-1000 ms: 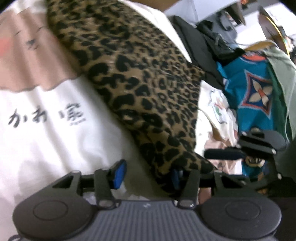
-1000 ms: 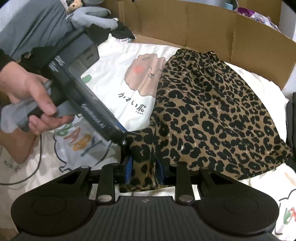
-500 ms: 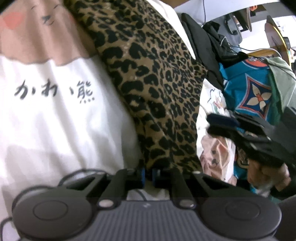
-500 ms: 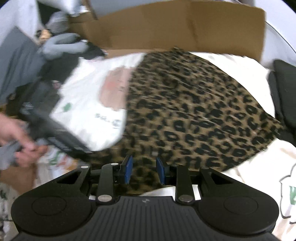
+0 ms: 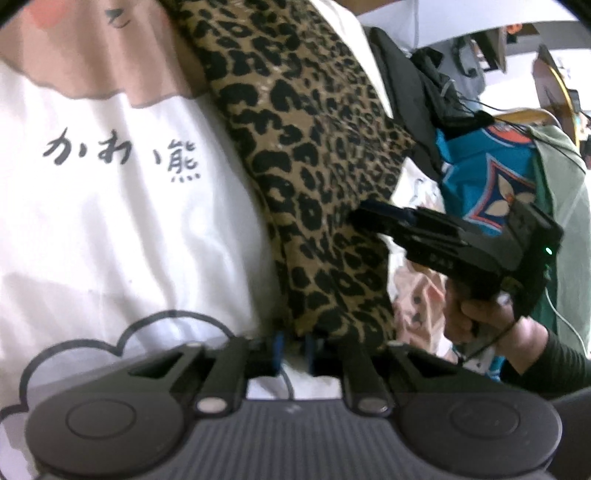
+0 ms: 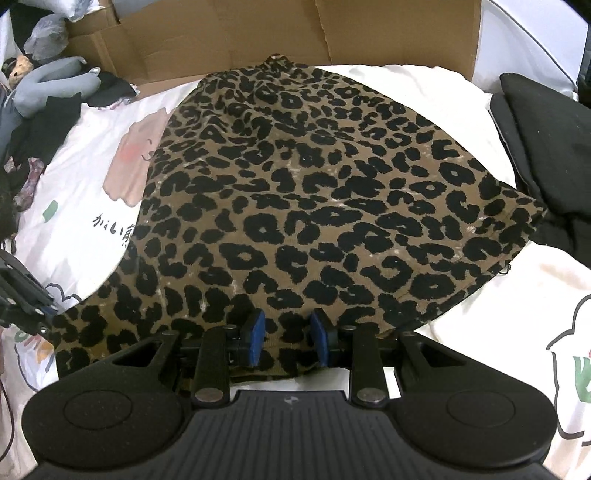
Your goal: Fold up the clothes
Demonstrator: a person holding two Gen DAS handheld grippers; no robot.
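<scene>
Lying spread on the white printed sheet (image 6: 85, 206), leopard-print garment (image 6: 314, 206). Pinching its near hem, right gripper (image 6: 286, 341), part-open. Just reopening slightly, left gripper (image 5: 293, 349), hem corner between pads; grip unclear

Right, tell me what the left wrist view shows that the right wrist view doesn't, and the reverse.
Only the left wrist view shows the teal patterned garment and the person's hand carrying the right hand-held gripper.

Only the right wrist view shows the cardboard wall, the grey plush toy and the leopard-print garment's full spread.

Both show that garment lying on the white printed sheet, with its near hem between each hand-held gripper's blue pads; the left hand-held gripper has just been opening.
</scene>
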